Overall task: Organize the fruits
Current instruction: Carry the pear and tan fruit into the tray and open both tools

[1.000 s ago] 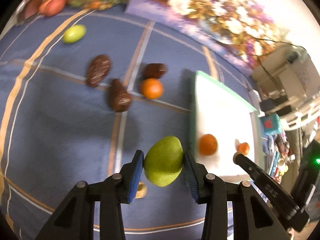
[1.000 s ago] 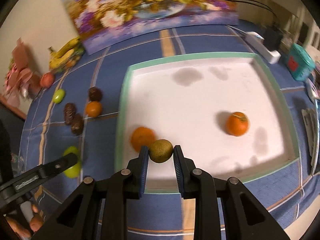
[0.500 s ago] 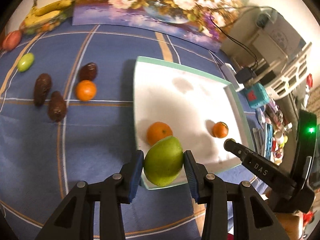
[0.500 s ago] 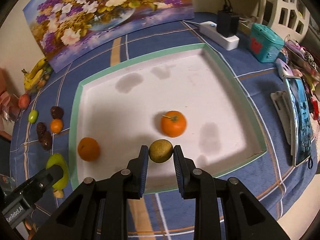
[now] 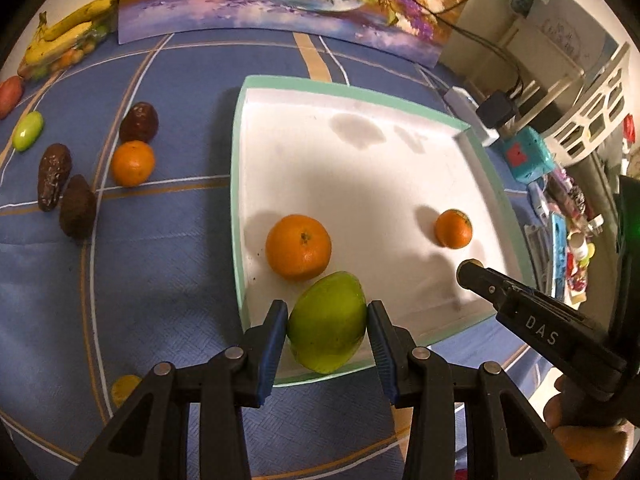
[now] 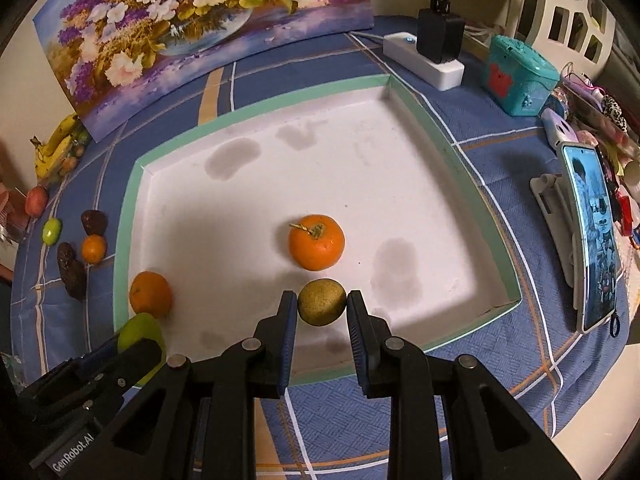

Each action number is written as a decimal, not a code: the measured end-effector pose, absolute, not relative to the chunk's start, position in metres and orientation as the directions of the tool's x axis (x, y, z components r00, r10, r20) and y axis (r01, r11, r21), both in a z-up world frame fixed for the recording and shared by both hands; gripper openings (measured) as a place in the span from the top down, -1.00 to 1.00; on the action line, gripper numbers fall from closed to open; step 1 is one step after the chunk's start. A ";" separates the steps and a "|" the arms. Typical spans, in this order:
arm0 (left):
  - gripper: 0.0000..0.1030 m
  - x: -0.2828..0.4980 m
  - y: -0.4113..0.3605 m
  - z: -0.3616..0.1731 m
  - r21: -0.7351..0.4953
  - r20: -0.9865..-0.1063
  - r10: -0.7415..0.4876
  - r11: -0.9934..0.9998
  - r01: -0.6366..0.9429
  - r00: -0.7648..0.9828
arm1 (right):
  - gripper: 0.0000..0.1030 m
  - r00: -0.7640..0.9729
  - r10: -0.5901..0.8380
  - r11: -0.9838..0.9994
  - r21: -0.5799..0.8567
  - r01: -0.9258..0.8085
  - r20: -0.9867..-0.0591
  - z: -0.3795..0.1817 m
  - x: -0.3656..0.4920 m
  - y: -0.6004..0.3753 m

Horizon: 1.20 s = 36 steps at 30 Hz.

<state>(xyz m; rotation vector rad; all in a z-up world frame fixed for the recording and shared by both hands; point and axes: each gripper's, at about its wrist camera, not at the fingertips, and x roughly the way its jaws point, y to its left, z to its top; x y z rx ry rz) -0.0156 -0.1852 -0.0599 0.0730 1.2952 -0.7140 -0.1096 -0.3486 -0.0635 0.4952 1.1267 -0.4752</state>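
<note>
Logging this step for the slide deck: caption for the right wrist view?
Right gripper holds a kiwi over the white tray, beside a stemmed orange.

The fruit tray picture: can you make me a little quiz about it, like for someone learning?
1. True or false: the green mango sits between the fingers of the left gripper.
2. How many oranges lie inside the tray?
3. What does the right gripper hold? A) a banana B) a small brownish-green kiwi C) nothing

Key
1. True.
2. Two: one orange near the tray's left wall, one stemmed orange nearer the middle.
3. B.
</note>
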 end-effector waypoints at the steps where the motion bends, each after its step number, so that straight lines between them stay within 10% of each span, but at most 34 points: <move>1: 0.16 -0.016 -0.186 -0.062 -0.328 -0.897 -0.433 0.788 0.521 0.091 | 0.48 0.345 -0.103 0.796 0.131 0.591 -0.933 -0.067 -0.109 -0.349; 36: -0.03 -0.002 -0.161 -0.030 -0.351 -0.861 -0.482 0.794 0.496 0.161 | 0.46 0.387 -0.155 0.808 0.109 0.579 -0.909 -0.053 -0.110 -0.345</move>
